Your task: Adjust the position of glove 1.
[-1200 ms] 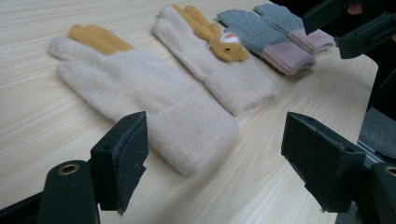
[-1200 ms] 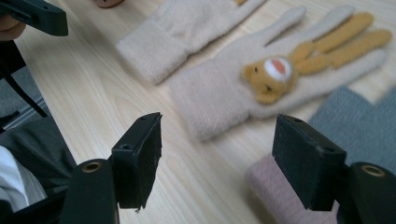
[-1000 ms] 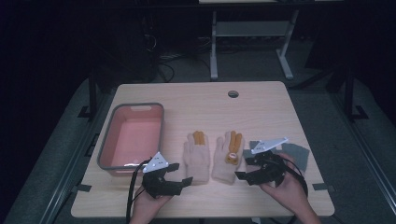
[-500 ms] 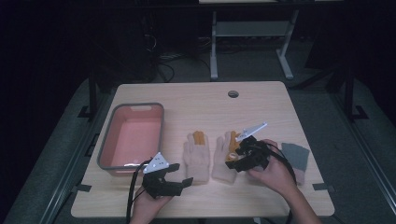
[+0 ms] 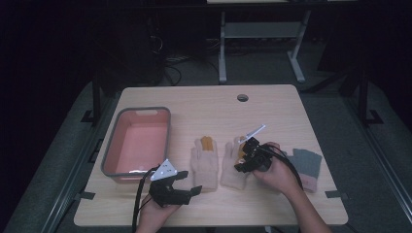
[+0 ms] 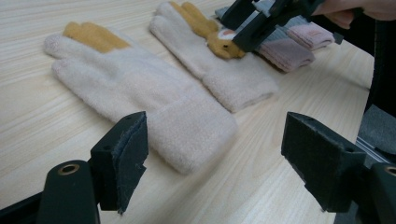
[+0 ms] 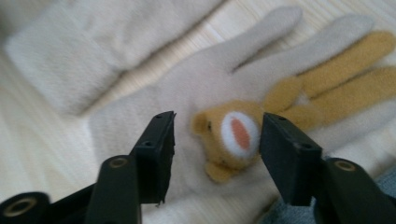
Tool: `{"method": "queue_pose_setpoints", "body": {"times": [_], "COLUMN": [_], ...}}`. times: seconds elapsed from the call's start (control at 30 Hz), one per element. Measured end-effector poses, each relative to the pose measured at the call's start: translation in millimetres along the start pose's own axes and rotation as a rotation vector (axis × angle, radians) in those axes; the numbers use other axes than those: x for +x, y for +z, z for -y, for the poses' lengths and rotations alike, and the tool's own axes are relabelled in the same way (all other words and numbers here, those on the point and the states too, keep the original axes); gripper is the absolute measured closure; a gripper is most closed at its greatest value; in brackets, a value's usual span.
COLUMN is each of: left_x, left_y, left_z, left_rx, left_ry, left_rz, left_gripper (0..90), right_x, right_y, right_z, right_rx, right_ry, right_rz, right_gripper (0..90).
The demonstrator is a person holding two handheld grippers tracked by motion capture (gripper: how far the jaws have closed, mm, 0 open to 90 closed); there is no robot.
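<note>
The right glove (image 5: 235,165) lies flat near the front edge of the surface, a little right of the middle, cuff toward the person and fingers pointing to the far edge. It is cream knit with two mustard-yellow fingers, and a small yellow bear face (image 7: 232,135) with a white muzzle sits on its back. Since a second ago the right claw (image 5: 244,162) has swung in from the front right part of the surface, where it hovered over the grey sock (image 5: 306,165), and now hangs directly over this glove. In the right gripper view its jaws stand wide apart, one on each side of the bear face, not yet closed on anything. I judge that the glove is about to be pinched at its palm, so the pick-up is at its very start.

Its twin, the left glove (image 5: 204,165), lies just beside it, toward the left edge, parallel and apparently not touching. The left claw (image 5: 180,190) has stayed at the front edge, jaws wide and empty, aimed at that glove's cuff. The pink bin (image 5: 109,160) stands near the left edge, nothing visible in it
</note>
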State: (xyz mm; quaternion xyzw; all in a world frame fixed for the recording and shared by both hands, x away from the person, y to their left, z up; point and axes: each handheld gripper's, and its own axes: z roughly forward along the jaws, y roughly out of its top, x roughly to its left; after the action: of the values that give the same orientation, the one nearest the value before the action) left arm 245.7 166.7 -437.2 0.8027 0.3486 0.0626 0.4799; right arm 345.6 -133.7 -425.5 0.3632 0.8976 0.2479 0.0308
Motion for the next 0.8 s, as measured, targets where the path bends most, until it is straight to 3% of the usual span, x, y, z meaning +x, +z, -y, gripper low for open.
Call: {"method": "queue_pose_setpoints", "body": {"times": [0.37, 0.8], "left_x": [0.1, -0.7], "left_y": [1.4, 1.6], "left_z": [0.4, 0.0], "left_rx": [0.004, 0.005], "left_ry": [-0.005, 0.005], "left_rz": [0.004, 0.004], "left_gripper": [23.1, 23.1], "right_x": [-3.0, 0.8], "right_y": [12.9, 14.3], "right_z": [-2.4, -4.3], "right_rx": [0.060, 0.068], "right_ry": [0.008, -0.009], "right_rz": [0.048, 0.082], "right_gripper": [51.7, 66.1]}}
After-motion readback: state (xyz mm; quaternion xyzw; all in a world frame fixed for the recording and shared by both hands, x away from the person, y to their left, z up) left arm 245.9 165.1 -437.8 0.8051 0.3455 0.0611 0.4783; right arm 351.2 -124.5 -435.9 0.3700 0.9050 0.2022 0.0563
